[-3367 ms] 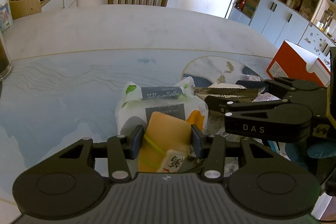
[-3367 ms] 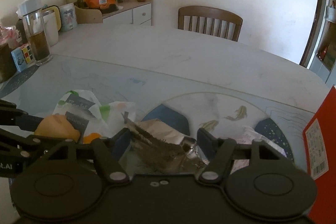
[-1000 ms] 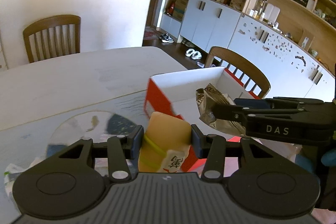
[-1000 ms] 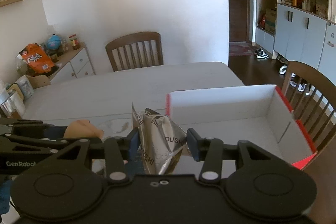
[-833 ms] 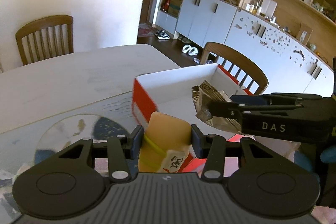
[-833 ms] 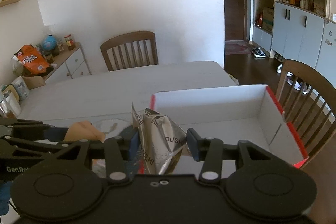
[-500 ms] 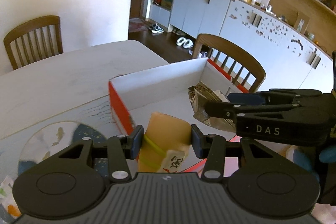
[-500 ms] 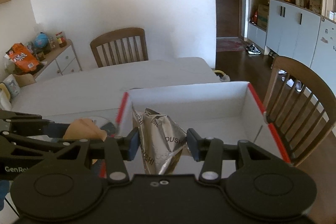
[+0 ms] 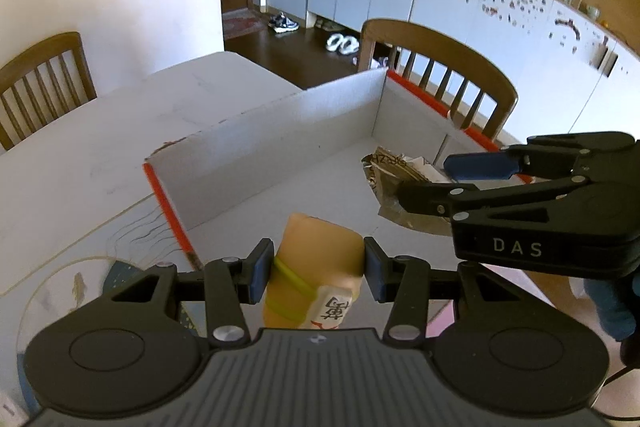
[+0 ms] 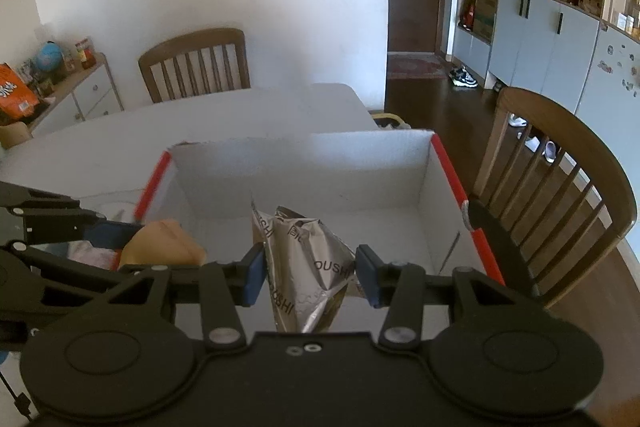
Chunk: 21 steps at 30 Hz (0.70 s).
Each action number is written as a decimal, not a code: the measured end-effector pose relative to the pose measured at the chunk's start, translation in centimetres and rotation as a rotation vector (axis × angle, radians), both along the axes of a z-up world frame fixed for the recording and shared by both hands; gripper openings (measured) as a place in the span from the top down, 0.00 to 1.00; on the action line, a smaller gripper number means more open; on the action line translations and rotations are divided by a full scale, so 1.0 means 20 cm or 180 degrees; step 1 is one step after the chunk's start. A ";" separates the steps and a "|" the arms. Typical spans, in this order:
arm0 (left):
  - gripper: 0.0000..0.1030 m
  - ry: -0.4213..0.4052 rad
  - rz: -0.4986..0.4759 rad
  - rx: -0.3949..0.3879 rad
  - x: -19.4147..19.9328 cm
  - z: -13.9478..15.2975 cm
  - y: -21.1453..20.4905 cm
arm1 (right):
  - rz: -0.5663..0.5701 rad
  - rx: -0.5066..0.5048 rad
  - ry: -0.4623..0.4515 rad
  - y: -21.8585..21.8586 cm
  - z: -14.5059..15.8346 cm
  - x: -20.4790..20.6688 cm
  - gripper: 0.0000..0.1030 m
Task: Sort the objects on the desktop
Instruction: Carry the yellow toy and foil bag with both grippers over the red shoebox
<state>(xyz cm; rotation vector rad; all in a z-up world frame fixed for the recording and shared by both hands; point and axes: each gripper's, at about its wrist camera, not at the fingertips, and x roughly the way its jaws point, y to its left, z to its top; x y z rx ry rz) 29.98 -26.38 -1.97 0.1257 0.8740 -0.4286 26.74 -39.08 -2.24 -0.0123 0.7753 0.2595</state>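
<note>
Overhead, two tongs, one box (image 10: 304, 163), two packets.

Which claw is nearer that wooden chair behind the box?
Right. The right claw holds the silver packet near the chair; the left claw is at the box's opposite side.

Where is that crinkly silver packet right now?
The silver packet is clamped in the right gripper, held over the open white box, right of the tan block.
</note>
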 end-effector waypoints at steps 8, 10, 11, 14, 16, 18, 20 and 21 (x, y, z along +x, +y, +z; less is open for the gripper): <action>0.55 0.0220 -0.0182 0.0161 0.13 -0.09 -0.07 | -0.0012 -0.0139 0.0101 -0.05 -0.10 0.09 0.54; 0.55 0.0251 -0.0238 0.0240 0.15 -0.11 -0.10 | -0.0028 -0.0163 0.0140 -0.06 -0.13 0.11 0.54; 0.55 0.0273 -0.0256 0.0278 0.16 -0.12 -0.11 | -0.0035 -0.0167 0.0165 -0.06 -0.14 0.12 0.54; 0.55 0.0390 -0.0312 0.0375 0.20 -0.16 -0.14 | -0.0040 -0.0174 0.0244 -0.08 -0.17 0.15 0.54; 0.55 0.0433 -0.0341 0.0460 0.22 -0.19 -0.15 | -0.0048 -0.0199 0.0276 -0.09 -0.19 0.16 0.54; 0.55 0.0458 -0.0382 0.0521 0.24 -0.21 -0.16 | -0.0046 -0.0213 0.0302 -0.09 -0.21 0.17 0.54; 0.55 0.0473 -0.0429 0.0585 0.25 -0.23 -0.18 | -0.0043 -0.0221 0.0334 -0.10 -0.23 0.17 0.54; 0.55 0.0487 -0.0445 0.0620 0.26 -0.24 -0.19 | -0.0039 -0.0215 0.0347 -0.10 -0.23 0.18 0.54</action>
